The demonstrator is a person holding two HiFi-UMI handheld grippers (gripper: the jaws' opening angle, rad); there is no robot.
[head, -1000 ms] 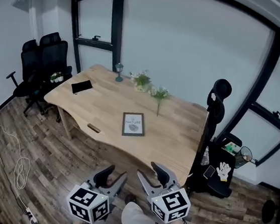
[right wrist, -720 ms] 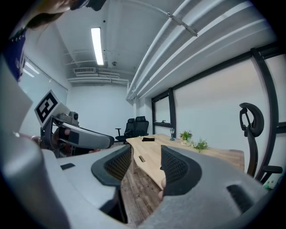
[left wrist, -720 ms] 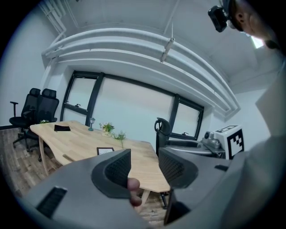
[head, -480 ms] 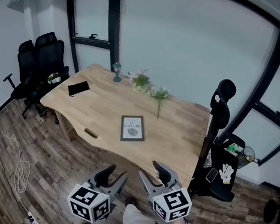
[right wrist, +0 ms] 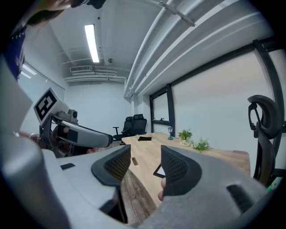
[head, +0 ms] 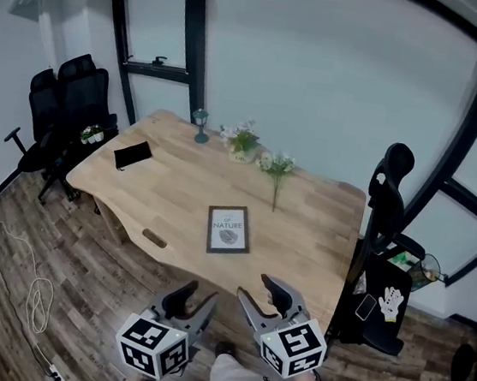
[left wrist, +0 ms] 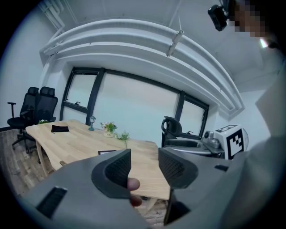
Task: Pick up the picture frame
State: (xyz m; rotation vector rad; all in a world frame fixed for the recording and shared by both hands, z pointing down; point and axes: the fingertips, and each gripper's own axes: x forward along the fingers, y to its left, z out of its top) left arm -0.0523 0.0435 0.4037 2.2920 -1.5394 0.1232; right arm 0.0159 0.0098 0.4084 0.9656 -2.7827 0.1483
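Jaws stand apart on both tools: the left gripper [head: 186,297] and the right gripper [head: 261,293] are released and empty. They are held side by side over the wood floor, short of the table's [head: 178,191] near edge.

The picture frame [head: 228,229] lies flat on the table, well apart from both grippers, between a small brown piece [head: 154,238] at the near edge and a sprig of flowers [head: 277,168] behind it.

The step in hand looks like the approach. Since the frame lies flat, one jaw will probably have to slip under an edge. It makes sense to come in low along the tabletop with the jaws wide, take a side edge squarely, and keep clear of the flowers.

Compared with a second ago, the frame sits a little lower in the head view and the office chair [head: 389,198] on the right has slid further right. The grippers hold the same spot and the same spread.
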